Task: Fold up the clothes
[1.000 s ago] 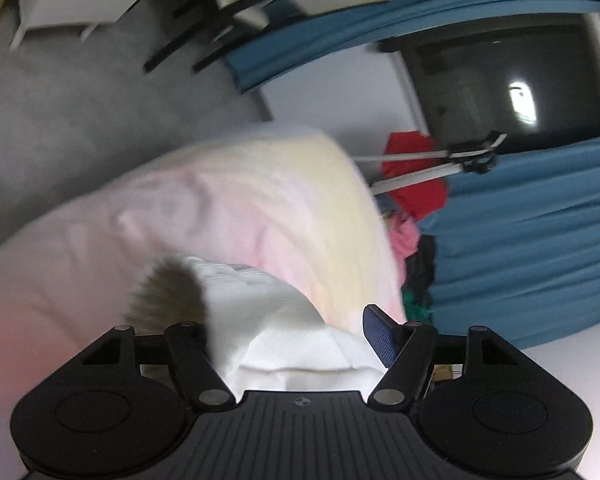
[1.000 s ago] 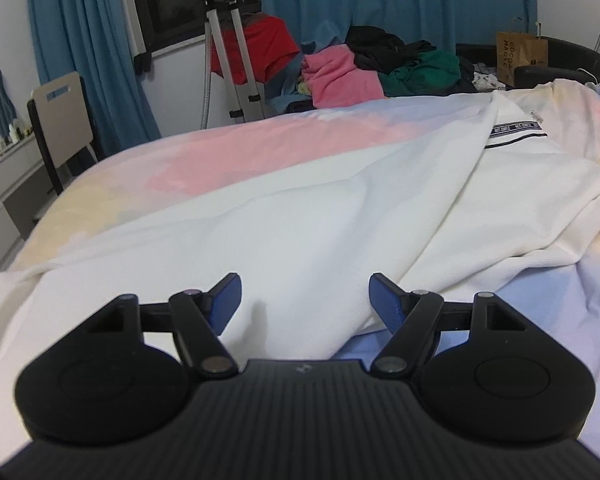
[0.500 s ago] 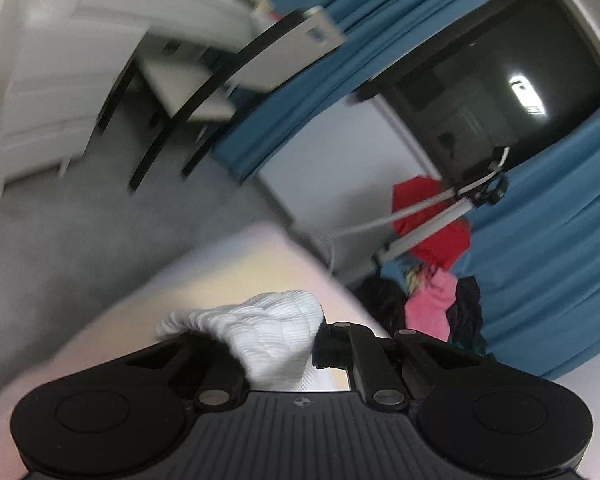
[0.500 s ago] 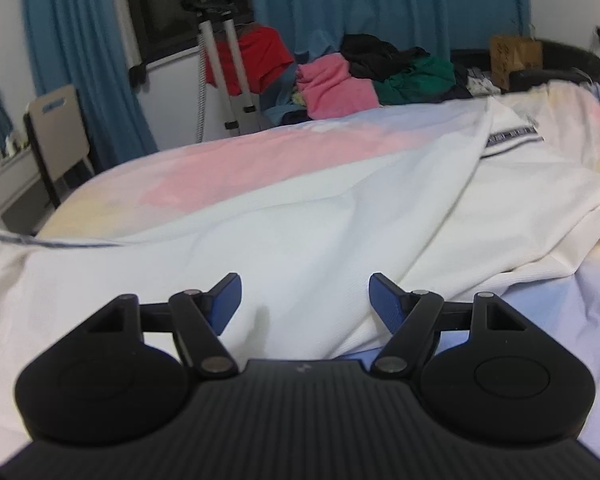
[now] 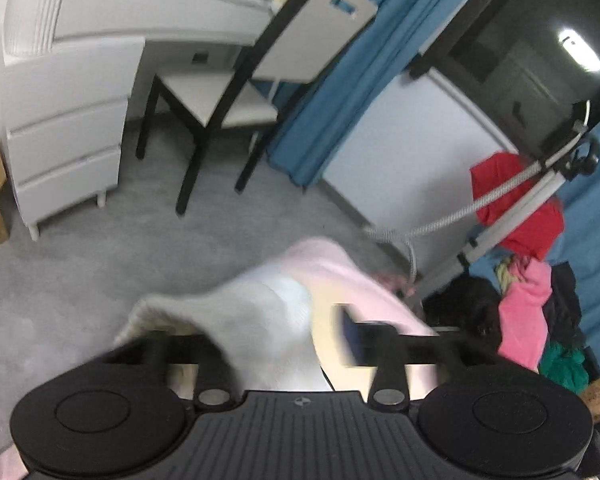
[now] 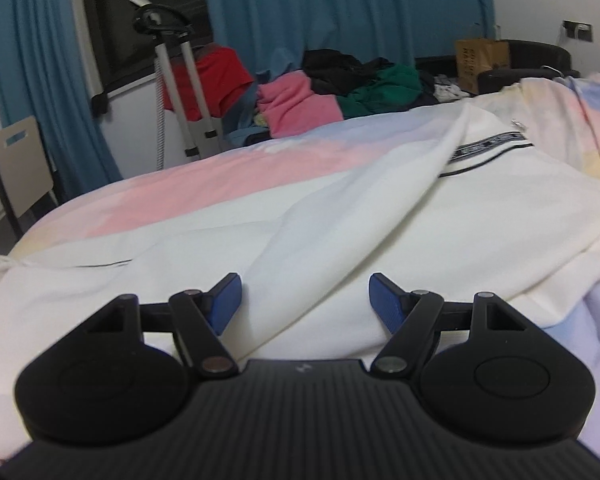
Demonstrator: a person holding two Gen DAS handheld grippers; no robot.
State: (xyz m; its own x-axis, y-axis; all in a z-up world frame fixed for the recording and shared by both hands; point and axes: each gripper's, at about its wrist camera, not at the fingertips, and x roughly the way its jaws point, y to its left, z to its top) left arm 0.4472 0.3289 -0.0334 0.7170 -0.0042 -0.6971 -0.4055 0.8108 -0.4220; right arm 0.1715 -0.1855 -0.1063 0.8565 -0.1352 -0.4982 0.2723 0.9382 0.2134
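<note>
White garment [image 6: 380,216], cream-white knit with a dark patterned band and thin dark stripe near its far end, lies spread and creased across the bed [image 6: 220,176], a long diagonal fold running from 1 o'clock down toward the right gripper [image 6: 305,300]. Right gripper: jaws apart, blue pads either side of that fold, not pressing it. Left gripper [image 5: 276,332]: jaws have just been opening, now spread wide; a ribbed white cuff [image 5: 236,312] of the garment sits between them, draped over the left finger, right pad clear of it; view blurred. Bed cover is pastel pink, yellow, blue. Bed corner shows at 12 o'clock in the left view; grey floor [image 5: 80,264] open beyond. Chair [image 5: 256,76] and white drawers [image 5: 64,120] at 11 o'clock, steamer stand [image 6: 176,92] and clothes pile [image 6: 340,88] past the far edge.
</note>
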